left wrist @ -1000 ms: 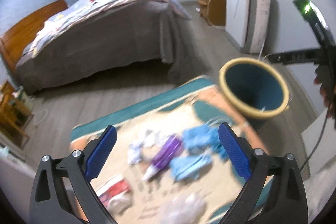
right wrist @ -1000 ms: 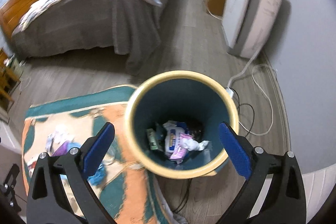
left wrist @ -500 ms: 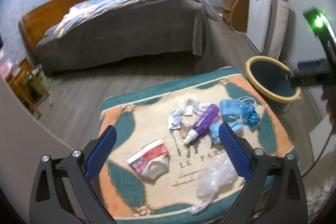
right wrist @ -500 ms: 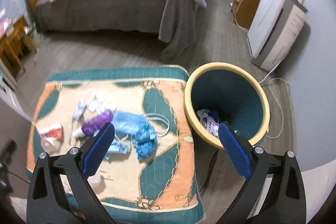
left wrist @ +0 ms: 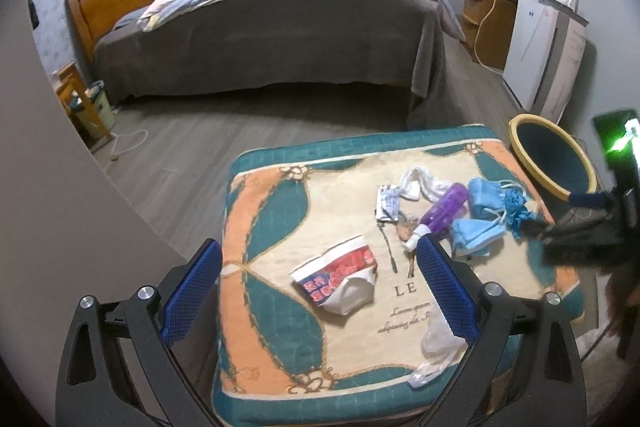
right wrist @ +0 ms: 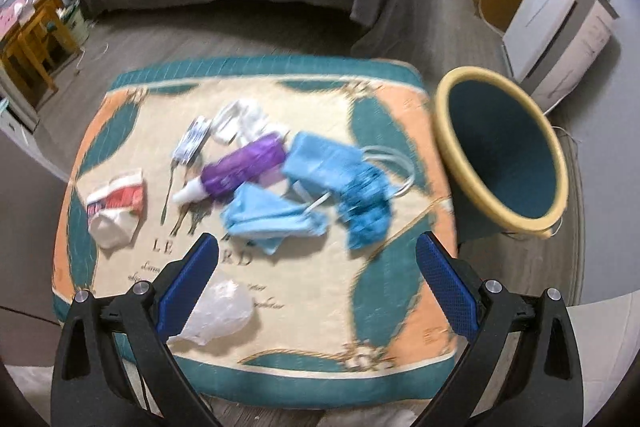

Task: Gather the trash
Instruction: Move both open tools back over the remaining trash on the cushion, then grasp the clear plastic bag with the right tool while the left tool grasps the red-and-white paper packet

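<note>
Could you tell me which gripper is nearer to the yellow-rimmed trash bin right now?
The right gripper. It hangs over the cloth's near right part, beside the trash bin. The left gripper hangs over the cloth's left half, across the trash pile from it.

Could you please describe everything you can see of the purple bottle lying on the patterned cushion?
The purple bottle lies on its side on the cushion, amid the trash pile. It looks like glossy plastic with a white pointed cap aimed at the crumpled red and white wrapper. Its base rests against white tissue, and blue face masks press against its side. Neither gripper touches it.
</note>
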A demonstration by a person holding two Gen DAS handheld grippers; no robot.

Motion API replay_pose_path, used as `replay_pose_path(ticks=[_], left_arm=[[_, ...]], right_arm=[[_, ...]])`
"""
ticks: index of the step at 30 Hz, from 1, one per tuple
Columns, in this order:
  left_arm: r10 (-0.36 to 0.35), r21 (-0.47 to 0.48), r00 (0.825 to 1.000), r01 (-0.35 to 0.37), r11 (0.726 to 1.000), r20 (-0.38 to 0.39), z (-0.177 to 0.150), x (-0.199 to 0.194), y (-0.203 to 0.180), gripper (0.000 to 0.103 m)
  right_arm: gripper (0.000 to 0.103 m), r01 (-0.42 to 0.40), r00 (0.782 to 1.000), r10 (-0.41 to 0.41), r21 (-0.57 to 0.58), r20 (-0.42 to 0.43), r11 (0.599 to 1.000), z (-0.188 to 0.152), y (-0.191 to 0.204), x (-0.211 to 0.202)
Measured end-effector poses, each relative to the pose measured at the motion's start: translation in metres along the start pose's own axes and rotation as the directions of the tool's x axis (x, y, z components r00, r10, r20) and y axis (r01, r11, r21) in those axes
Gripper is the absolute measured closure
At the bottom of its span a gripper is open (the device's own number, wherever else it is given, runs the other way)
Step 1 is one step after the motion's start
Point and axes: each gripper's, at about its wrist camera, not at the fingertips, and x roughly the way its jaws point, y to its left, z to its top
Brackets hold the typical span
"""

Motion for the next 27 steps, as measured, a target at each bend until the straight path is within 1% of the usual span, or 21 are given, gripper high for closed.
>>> replay_pose_path(ticks=[4, 9, 11, 12, 13, 14, 15, 16, 19, 22, 24, 27], left_arm=[[0.006, 0.016, 1.0, -0.006, 1.0, -0.004, -0.004, -0.001, 0.004, 0.006], [0.01, 0.02, 1.0, -0.01, 1.0, -0.016, -0.007, 0.001, 0.01, 0.006], [0.007, 0.015, 1.0, -0.007, 1.0, -0.019, -0.008, 0.002, 0.012, 0.006], [0.006, 0.015, 1.0, -0.006, 1.0, -0.02, -0.007, 0.002, 0.013, 0.006], [0.006, 0.017, 1.0, -0.006, 1.0, -0.02, -0.007, 0.003, 0.013, 0.006], [0.009, 0.02, 1.0, -0.009, 1.0, -0.019, -0.008, 0.002, 0.012, 0.006], [0.013, 0.026, 1.0, -0.012, 1.0, -0.021, -0.008, 0.004, 0.012, 0.006], [0.014, 0.031, 1.0, -0.014, 0.999, -0.023, -0.008, 0.005, 0.012, 0.006], [0.02, 0.054, 0.999, -0.019, 0.998, -0.034, -0.008, 0.012, 0.01, 0.006], [0.029, 0.075, 0.998, -0.026, 0.997, -0.049, -0.009, 0.02, 0.007, 0.006], [0.036, 0.081, 0.997, -0.03, 0.996, -0.069, -0.01, 0.028, 0.005, 0.006], [0.032, 0.074, 0.994, -0.024, 0.997, -0.105, -0.012, 0.045, 0.003, 0.006]], right_arm=[[0.006, 0.003, 0.999, -0.004, -0.03, -0.038, 1.0, -0.01, 0.019, 0.015], [0.006, -0.015, 0.995, 0.009, -0.054, -0.102, 0.998, -0.023, 0.038, 0.036], [0.015, -0.033, 0.992, 0.024, -0.066, -0.127, 0.997, -0.028, 0.045, 0.043], [0.031, -0.043, 0.99, 0.034, -0.068, -0.138, 0.997, -0.028, 0.047, 0.045], [0.05, -0.063, 0.987, 0.052, -0.064, -0.152, 0.996, -0.03, 0.048, 0.048], [0.059, -0.091, 0.982, 0.081, -0.053, -0.172, 0.994, -0.03, 0.049, 0.05], [0.078, -0.117, 0.976, 0.107, -0.039, -0.189, 0.992, -0.032, 0.05, 0.052], [0.088, -0.136, 0.972, 0.128, -0.03, -0.199, 0.99, -0.032, 0.05, 0.052], [0.095, -0.146, 0.972, 0.135, -0.049, -0.192, 0.988, -0.025, 0.051, 0.042], [0.096, -0.135, 0.981, 0.116, -0.116, -0.158, 0.984, -0.011, 0.052, 0.023], [0.096, -0.12, 0.987, 0.101, -0.156, -0.127, 0.98, 0.006, 0.048, 0.008], [0.096, -0.086, 0.995, 0.075, -0.206, -0.059, 0.975, 0.029, 0.037, -0.014]])
